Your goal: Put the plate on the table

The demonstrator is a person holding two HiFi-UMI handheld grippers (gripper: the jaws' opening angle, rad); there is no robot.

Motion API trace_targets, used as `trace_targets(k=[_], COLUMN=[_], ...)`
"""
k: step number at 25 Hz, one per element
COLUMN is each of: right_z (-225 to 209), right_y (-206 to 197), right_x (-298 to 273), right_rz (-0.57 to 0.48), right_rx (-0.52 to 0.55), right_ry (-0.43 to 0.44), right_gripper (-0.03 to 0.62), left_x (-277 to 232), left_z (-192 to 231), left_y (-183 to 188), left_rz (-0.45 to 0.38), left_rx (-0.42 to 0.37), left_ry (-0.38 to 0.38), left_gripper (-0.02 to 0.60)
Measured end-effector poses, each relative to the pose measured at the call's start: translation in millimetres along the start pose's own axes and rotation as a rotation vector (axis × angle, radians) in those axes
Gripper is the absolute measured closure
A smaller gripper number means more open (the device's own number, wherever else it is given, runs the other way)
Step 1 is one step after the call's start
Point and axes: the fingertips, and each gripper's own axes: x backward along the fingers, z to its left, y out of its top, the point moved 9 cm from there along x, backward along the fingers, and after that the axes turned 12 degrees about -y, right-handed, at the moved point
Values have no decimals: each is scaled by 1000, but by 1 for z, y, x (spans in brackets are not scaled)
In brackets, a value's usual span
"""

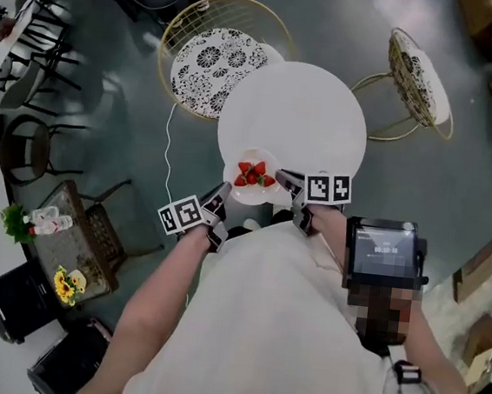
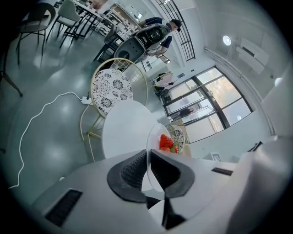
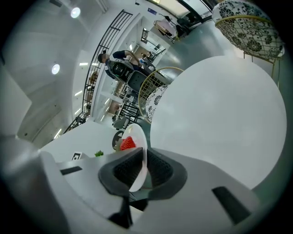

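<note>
A small white plate (image 1: 248,192) carrying red strawberries (image 1: 254,174) hangs over the near edge of the round white table (image 1: 312,111). My left gripper (image 1: 218,202) is shut on the plate's left rim, and my right gripper (image 1: 287,184) is shut on its right rim. In the left gripper view the plate (image 2: 154,146) stands edge-on between the dark pads, with the strawberries (image 2: 166,142) beyond. The right gripper view shows the plate (image 3: 139,155) pinched the same way, the berries (image 3: 127,143) to its left and the table top (image 3: 219,114) spreading to the right.
Two gold wire chairs with patterned seats stand by the table, one at the far left (image 1: 215,62) and one at the far right (image 1: 418,77). A white cable (image 1: 168,153) runs along the grey floor. A low side table with flowers (image 1: 65,251) is at the left.
</note>
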Motion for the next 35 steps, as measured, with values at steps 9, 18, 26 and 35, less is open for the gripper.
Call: trace_targets(k=[9, 18, 26, 35], right_z=[0, 32, 30, 5], right_y=[-14, -50, -64, -64], right_x=[3, -28, -38, -19], right_rz=[-59, -104, -120, -171], right_rx=[-94, -155, -223, -299], right_ry=[-55, -108, -146, -203], right_gripper=[556, 556, 556, 556], left_x=[-11, 21, 14, -31], left_z=[5, 39, 55, 46], left_y=[20, 42, 51, 51], left_rz=[138, 240, 328, 434], left_rx=[-28, -54, -64, -112], left_ry=[-25, -51, -52, -61], left_gripper=[554, 554, 554, 554])
